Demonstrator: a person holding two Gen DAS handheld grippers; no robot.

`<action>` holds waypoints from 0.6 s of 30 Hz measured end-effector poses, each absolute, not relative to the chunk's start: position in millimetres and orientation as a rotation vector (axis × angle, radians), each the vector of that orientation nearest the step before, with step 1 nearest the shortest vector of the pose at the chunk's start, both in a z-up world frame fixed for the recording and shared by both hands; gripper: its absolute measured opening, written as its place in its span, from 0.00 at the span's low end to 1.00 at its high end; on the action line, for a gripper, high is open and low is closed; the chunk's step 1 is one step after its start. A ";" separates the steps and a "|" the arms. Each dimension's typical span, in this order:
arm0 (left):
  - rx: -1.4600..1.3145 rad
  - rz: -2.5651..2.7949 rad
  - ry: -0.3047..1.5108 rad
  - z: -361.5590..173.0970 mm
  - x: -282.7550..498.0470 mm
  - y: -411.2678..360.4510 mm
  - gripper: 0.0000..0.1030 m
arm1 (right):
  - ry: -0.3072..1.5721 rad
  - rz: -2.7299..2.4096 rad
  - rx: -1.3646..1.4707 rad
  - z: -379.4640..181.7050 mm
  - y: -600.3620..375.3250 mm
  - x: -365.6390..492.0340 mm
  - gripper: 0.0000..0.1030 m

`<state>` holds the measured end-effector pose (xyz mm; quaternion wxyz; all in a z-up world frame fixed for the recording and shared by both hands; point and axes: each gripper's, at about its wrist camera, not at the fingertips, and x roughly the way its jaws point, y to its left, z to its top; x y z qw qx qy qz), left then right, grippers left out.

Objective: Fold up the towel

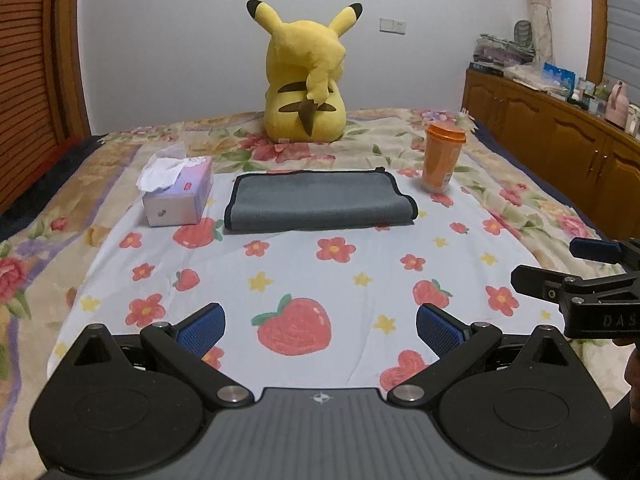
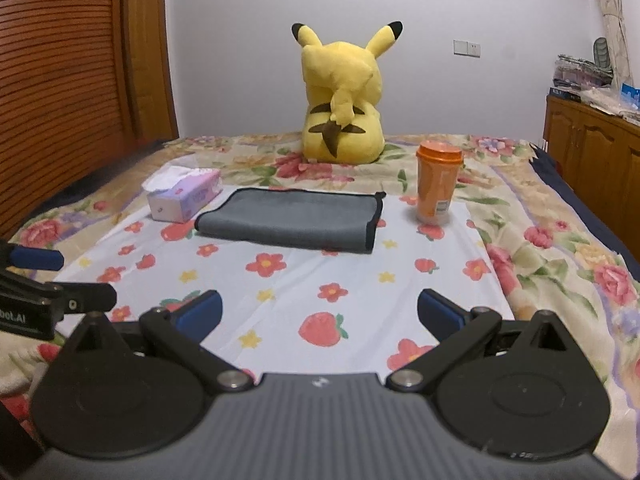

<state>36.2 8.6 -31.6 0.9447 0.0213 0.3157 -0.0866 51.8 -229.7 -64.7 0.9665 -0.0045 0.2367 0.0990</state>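
Lying flat on the strawberry-print cloth (image 1: 320,280), the grey towel (image 1: 320,200) already looks doubled over, its rounded fold toward the cameras and black-trimmed edges at the back and sides. I judge at least one fold done; whether another is wanted I cannot tell. A tissue box (image 1: 178,192) sits just left of it, an orange cup (image 1: 440,160) to its right, a yellow plush toy (image 1: 306,76) behind. Both the left tool (image 1: 320,328) and the right tool (image 2: 320,312) hang spread wide, empty, well short of the towel. The cloth covers a floral bed (image 2: 560,240); wooden cabinets (image 1: 560,132) line the right wall.
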 end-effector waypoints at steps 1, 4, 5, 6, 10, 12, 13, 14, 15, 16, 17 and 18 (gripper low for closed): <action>0.045 -0.172 0.643 -32.5 36.1 8.7 1.00 | 0.484 0.200 -0.013 -65.9 -229.2 51.4 1.00; 0.059 -0.164 0.636 -33.7 33.8 7.5 1.00 | 0.488 0.199 -0.024 -66.7 -228.2 50.6 1.00; 0.063 -0.164 0.635 -33.9 32.9 7.3 1.00 | 0.487 0.197 -0.026 -66.9 -227.9 50.6 1.00; 0.063 -0.165 0.634 -34.0 32.7 7.3 1.00 | 0.487 0.196 -0.025 -66.9 -228.3 50.3 1.00; 0.069 -0.159 0.629 -34.2 31.6 6.4 1.00 | 0.484 0.182 -0.017 -66.5 -230.7 49.3 1.00; 0.064 -0.157 0.624 -33.6 30.5 7.4 1.00 | 0.482 0.175 -0.012 -66.2 -232.1 49.3 1.00; 0.063 -0.155 0.620 -32.9 29.6 7.9 1.00 | 0.481 0.172 -0.010 -66.3 -232.6 49.0 1.00; 0.064 -0.150 0.614 -32.2 28.7 8.5 1.00 | 0.478 0.168 -0.008 -65.9 -233.3 48.1 1.00; 0.064 -0.145 0.607 -31.4 27.7 9.3 1.00 | 0.477 0.166 -0.005 -65.6 -234.2 47.8 1.00; 0.064 -0.140 0.602 -30.2 26.8 10.5 1.00 | 0.474 0.163 0.000 -65.1 -235.5 47.2 1.00; 0.060 -0.133 0.593 -29.1 25.9 11.9 1.00 | 0.472 0.161 0.007 -64.6 -236.8 46.9 1.00; 0.052 -0.131 0.584 -27.8 25.0 13.6 1.00 | 0.468 0.157 0.016 -64.0 -238.7 46.5 1.00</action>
